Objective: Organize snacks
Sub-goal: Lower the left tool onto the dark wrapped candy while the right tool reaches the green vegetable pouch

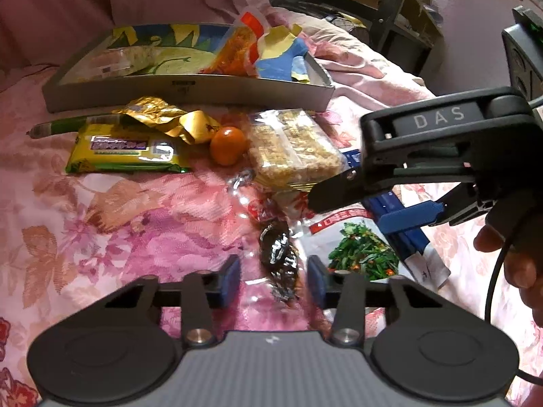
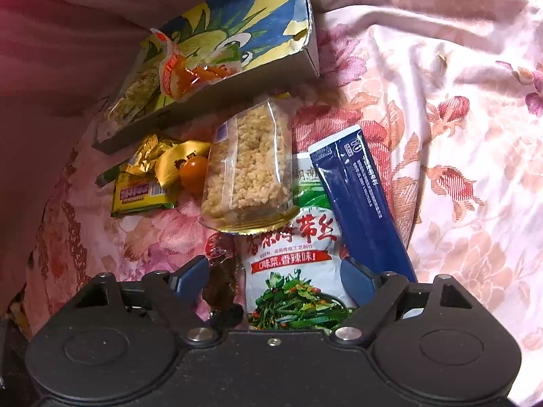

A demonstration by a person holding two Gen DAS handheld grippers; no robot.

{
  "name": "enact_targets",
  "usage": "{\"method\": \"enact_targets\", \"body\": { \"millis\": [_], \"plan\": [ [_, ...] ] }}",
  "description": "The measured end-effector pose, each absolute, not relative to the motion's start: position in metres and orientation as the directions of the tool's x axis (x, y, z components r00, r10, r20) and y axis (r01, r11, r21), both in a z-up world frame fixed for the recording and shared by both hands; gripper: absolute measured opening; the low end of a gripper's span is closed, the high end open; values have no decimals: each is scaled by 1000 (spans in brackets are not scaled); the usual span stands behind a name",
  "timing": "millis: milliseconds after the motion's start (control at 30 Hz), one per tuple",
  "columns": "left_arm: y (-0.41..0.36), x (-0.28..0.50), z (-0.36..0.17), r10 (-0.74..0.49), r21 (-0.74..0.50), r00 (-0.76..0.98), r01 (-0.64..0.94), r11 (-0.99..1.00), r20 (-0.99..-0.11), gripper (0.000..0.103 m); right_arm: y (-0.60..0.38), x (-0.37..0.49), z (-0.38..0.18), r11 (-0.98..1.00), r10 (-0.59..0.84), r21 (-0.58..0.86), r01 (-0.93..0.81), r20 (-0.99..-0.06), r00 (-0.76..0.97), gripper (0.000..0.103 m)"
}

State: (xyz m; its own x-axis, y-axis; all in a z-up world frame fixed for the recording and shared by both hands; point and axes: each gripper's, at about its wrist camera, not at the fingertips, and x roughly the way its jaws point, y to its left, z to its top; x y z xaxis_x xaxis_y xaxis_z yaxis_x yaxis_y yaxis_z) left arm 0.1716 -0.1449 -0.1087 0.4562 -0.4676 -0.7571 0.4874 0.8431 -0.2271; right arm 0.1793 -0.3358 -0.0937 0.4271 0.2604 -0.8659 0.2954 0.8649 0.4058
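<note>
Snacks lie scattered on a pink floral bedspread (image 1: pixel 101 210), in front of a shallow cardboard box (image 1: pixel 190 93) with a cartoon-printed lining.

Only the left wrist view shows the right gripper (image 1: pixel 373 208) from outside, with a hand (image 1: pixel 516 254) behind it. It also shows the whole box, holding one clear pack of pale cakes (image 1: pixel 115 59) and one orange-and-red packet (image 1: pixel 242 44).

Only the right wrist view shows the full printed face of one white seaweed packet (image 2: pixel 292 271) and the length of one dark blue sachet (image 2: pixel 359 203).

The left gripper (image 1: pixel 274 279) points down at one dark snack in clear wrap (image 1: pixel 280 261). That snack sits between the blue pads, which stand narrowly apart; whether they press on the wrap cannot be told.

The right gripper's jaws stand wide apart, astride the seaweed packet's lower end without squeezing it.

Between box and grippers lie one yellow wafer pack (image 1: pixel 125 152), one gold foil wrapper (image 1: pixel 163 118), one small orange fruit (image 1: pixel 228 145), one clear bag of puffed-grain bars (image 1: pixel 292 149) and one green stick (image 1: pixel 61 128).
</note>
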Motion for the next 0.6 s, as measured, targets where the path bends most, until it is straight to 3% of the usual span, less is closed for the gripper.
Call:
{"method": "enact_targets", "body": {
  "millis": [100, 400, 600],
  "plan": [
    [-136, 176, -108, -472, -277, 441, 437, 856, -763, 36, -339, 180, -95, 858, 260, 411, 307, -864, 431, 84],
    [-121, 181, -107, -464, -323, 435, 362, 875, -772, 40, -337, 179, -102, 875, 232, 374, 307, -881, 411, 85],
    [-139, 179, -108, -435, -222, 473, 440, 870, -766, 59, -334, 180, -104, 877, 223, 366, 311, -884, 411, 85]
  ]
}}
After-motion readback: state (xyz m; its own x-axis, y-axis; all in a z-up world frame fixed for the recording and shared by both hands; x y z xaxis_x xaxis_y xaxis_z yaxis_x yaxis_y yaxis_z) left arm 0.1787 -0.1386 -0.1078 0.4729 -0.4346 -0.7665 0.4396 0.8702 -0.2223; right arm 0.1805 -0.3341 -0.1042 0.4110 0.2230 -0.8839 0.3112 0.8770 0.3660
